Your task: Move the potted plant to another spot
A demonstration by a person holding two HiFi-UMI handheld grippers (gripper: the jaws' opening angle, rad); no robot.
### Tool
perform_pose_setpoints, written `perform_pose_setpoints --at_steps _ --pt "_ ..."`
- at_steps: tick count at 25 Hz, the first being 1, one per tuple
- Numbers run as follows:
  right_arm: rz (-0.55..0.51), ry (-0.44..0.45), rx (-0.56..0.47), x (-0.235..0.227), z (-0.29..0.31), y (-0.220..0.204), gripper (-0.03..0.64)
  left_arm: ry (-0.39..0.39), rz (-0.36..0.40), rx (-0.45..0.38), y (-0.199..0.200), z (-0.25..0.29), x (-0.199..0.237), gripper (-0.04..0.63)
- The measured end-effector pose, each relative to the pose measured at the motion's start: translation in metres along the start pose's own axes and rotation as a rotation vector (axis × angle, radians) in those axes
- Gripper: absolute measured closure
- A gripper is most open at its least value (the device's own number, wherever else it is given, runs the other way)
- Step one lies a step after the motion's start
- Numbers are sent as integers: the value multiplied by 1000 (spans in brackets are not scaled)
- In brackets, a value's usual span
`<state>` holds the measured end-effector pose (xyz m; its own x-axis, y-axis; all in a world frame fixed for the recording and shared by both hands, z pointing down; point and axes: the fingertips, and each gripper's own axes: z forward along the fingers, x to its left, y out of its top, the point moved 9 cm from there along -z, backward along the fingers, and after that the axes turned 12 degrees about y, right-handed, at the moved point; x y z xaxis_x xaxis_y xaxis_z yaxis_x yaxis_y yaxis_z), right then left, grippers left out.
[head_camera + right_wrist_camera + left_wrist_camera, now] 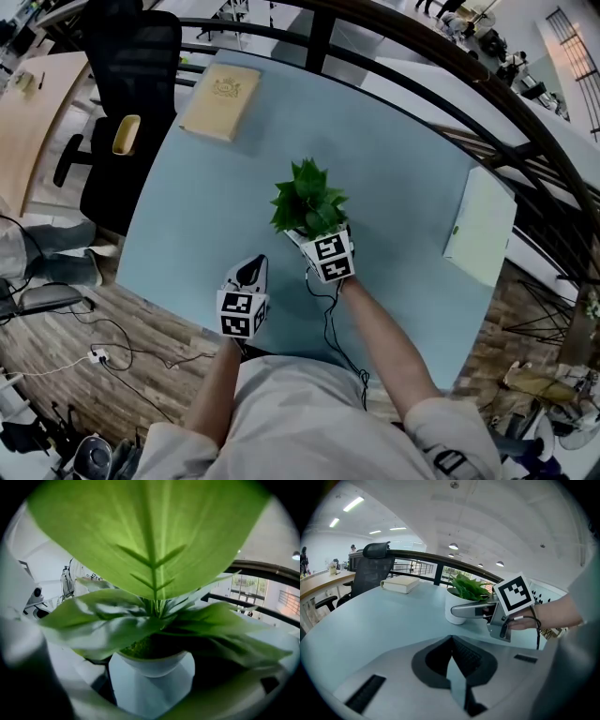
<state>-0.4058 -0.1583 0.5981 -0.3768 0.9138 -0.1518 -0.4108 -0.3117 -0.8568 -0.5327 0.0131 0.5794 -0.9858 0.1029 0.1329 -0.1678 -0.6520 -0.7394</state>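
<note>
Right gripper holding the potted plant at the middle of the blue table

Nearest the person, left of the potted plant (307, 202) and just short of it, the left gripper (251, 270) has its jaws drawn together on nothing. The right gripper (307, 234) reaches under the leaves, its jaws closed against either side of the white pot, on the table (394, 159). Beyond the plant to the left lies a tan book (220, 101). Well right of the plant, a pale flat box (480, 225) sits at the table's edge. Farther left than the book stands a black office chair (131, 84).
</note>
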Motion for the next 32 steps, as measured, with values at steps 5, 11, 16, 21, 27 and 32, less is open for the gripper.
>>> perform_pose_setpoints --at_steps 5,11,16,21,27,32 --pt "38 16 3 -1 -6 -5 74 -3 1 6 -1 0 -5 584" --pt "101 17 7 1 -24 -17 64 -15 -13 11 -2 1 -15 584" --pt "123 -3 15 3 -49 -34 67 -32 -26 23 -6 4 -27 584" --pt "119 -59 64 0 -74 -47 233 -46 -9 36 3 12 -40 584" --pt "166 -193 74 -3 -127 -69 612 -86 33 42 7 21 -71 584" --pt "177 -194 76 -2 -173 -87 612 -130 66 48 6 25 -111 584"
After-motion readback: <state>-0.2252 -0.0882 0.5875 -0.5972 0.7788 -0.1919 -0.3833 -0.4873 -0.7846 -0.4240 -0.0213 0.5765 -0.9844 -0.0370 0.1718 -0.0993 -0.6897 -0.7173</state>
